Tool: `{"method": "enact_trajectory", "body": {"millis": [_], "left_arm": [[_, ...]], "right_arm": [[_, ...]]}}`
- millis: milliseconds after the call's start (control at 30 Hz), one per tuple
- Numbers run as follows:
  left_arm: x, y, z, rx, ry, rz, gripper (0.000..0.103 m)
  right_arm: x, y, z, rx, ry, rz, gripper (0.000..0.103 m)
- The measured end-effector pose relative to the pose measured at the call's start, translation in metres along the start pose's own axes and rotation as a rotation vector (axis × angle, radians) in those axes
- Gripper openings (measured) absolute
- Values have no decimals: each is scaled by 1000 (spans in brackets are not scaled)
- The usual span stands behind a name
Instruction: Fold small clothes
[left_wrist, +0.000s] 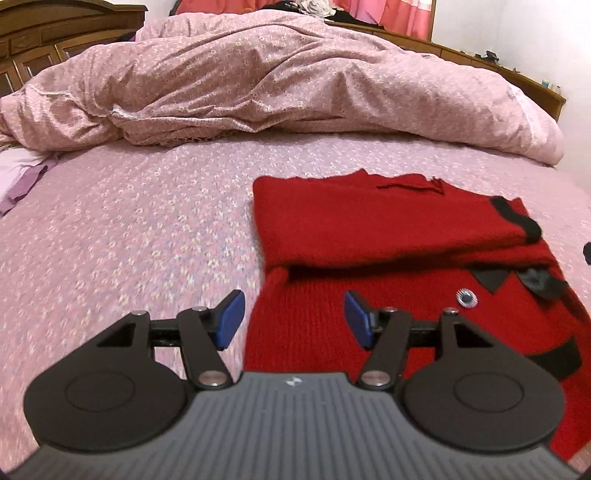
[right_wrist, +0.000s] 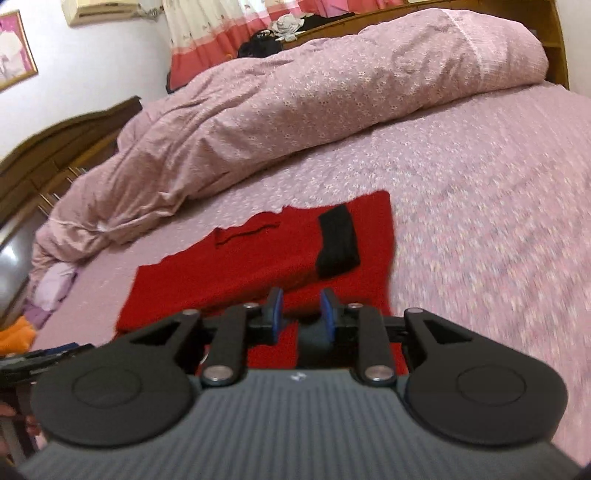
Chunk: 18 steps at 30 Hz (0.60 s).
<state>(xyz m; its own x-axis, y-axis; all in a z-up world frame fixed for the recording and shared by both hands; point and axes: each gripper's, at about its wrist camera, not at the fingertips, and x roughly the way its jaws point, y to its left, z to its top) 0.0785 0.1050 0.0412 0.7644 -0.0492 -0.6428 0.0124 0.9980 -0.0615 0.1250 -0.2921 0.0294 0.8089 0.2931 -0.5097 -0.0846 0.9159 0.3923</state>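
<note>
A small red knit sweater (left_wrist: 369, 229) with black trim lies on the pink floral bed sheet (left_wrist: 129, 229), one sleeve folded across its body. A googly eye (left_wrist: 466, 297) and black patches decorate its front. My left gripper (left_wrist: 294, 317) is open and empty, hovering over the sweater's near left edge. In the right wrist view the sweater (right_wrist: 258, 258) shows with the black cuff (right_wrist: 338, 242) of the folded sleeve on top. My right gripper (right_wrist: 301, 314) hangs over the sweater's near edge, jaws partly open with nothing between them.
A crumpled pink duvet (left_wrist: 277, 81) is heaped across the far side of the bed. Purple and orange clothes (right_wrist: 48, 291) lie at the bed's left edge. A wooden headboard and cabinets (right_wrist: 55, 147) stand behind.
</note>
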Motion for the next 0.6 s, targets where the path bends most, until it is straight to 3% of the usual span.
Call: {"method": "enact_trajectory", "body": {"millis": [433,600], "left_arm": [[-57,-6,-55,-25,45,-7,65],[-62,5,-72,-28,75,16,65]], "right_arm": [[-59,-12,-76,92,12,-42,27],[-76,-25,-98,134,29,-112,27]]}}
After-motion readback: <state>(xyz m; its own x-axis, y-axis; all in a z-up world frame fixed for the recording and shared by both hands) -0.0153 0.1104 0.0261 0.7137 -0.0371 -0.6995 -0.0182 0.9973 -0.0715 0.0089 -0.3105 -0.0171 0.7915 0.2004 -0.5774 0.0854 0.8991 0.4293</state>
